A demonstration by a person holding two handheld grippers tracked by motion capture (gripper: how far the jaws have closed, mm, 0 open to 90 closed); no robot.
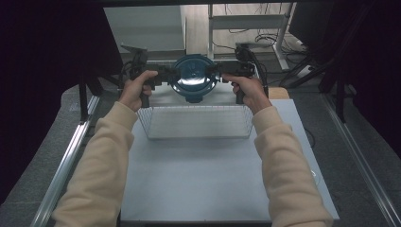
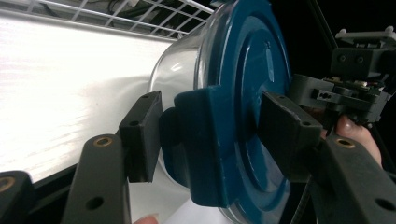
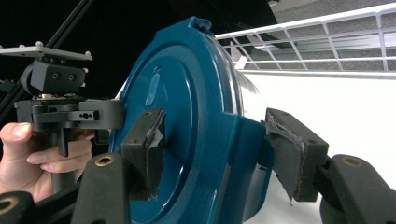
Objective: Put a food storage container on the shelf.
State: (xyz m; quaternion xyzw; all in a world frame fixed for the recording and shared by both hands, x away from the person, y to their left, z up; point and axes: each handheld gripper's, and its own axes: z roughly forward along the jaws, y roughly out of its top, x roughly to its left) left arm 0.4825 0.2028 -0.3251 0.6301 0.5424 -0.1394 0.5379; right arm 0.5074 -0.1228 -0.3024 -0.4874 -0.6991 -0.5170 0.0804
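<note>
Above the wire basket [image 1: 196,124], both grippers, left [image 1: 171,74] and right [image 1: 217,72], are pinching the blue-lidded pot [image 1: 194,75] by its side handles. It is looking hard, smooth and probably heavy.

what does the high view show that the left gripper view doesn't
High view alone: both cream sleeves, the whole white table, the full wire basket and the person's left hand.

Left gripper view alone: the left gripper close up, its jaws around a blue side tab of the blue lid, and the pot's shiny steel wall.

Both: the blue lid, the basket, the right gripper.
</note>
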